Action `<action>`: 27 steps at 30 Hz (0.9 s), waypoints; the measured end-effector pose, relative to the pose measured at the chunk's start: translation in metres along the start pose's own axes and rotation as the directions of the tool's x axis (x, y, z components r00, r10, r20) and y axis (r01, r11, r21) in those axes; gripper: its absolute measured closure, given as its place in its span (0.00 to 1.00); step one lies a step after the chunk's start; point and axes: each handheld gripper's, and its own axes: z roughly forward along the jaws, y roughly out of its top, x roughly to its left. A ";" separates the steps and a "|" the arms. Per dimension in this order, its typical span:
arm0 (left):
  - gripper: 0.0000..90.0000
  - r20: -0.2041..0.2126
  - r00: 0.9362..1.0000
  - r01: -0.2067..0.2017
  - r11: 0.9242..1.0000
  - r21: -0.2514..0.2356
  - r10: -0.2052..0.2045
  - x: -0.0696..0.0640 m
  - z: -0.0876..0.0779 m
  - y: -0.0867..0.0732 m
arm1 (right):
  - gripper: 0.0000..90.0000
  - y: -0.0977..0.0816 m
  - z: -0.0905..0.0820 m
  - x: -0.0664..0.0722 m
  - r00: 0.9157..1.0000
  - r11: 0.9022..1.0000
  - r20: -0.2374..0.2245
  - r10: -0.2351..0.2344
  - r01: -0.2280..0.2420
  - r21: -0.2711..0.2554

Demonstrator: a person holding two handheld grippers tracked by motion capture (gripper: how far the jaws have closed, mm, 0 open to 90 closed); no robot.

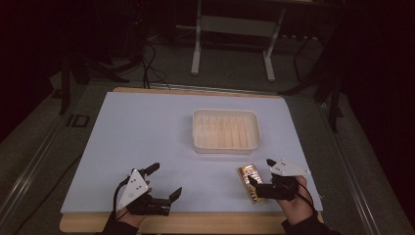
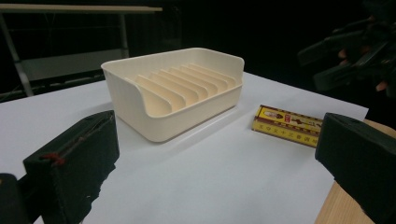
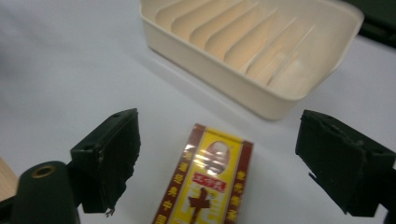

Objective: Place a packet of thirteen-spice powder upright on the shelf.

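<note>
Your right gripper (image 3: 217, 163) stands with its black jaws spread wide on either side of the flat yellow-and-red printed cardboard box (image 3: 205, 182), neither pad touching it; the box lies flat on the white table sheet (image 1: 147, 142), just in front of the cream plastic ribbed tray (image 1: 225, 130) and off its right corner. Your left gripper (image 1: 165, 182) rests near the table's front edge, well to the left of the tray, jaws wide apart and holding nothing.
</note>
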 end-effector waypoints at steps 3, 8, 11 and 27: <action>0.01 0.001 1.000 0.004 1.000 -0.003 -0.004 0.000 0.000 0.000 | 0.12 -0.006 0.012 0.000 0.998 0.999 0.037 0.043 -0.043 -0.008; 0.01 0.006 1.000 0.011 1.000 0.001 -0.011 0.001 0.000 0.000 | 0.12 -0.012 0.022 0.001 0.994 0.996 0.050 0.092 -0.092 -0.004; 0.01 0.007 1.000 0.012 1.000 0.003 -0.012 0.001 0.000 0.000 | 0.12 -0.017 0.028 0.004 0.995 0.996 0.044 0.089 -0.090 0.019; 0.01 0.009 1.000 0.008 1.000 0.008 -0.008 0.001 0.001 0.000 | 0.21 -0.029 0.047 0.005 0.986 0.980 0.052 0.158 -0.163 0.117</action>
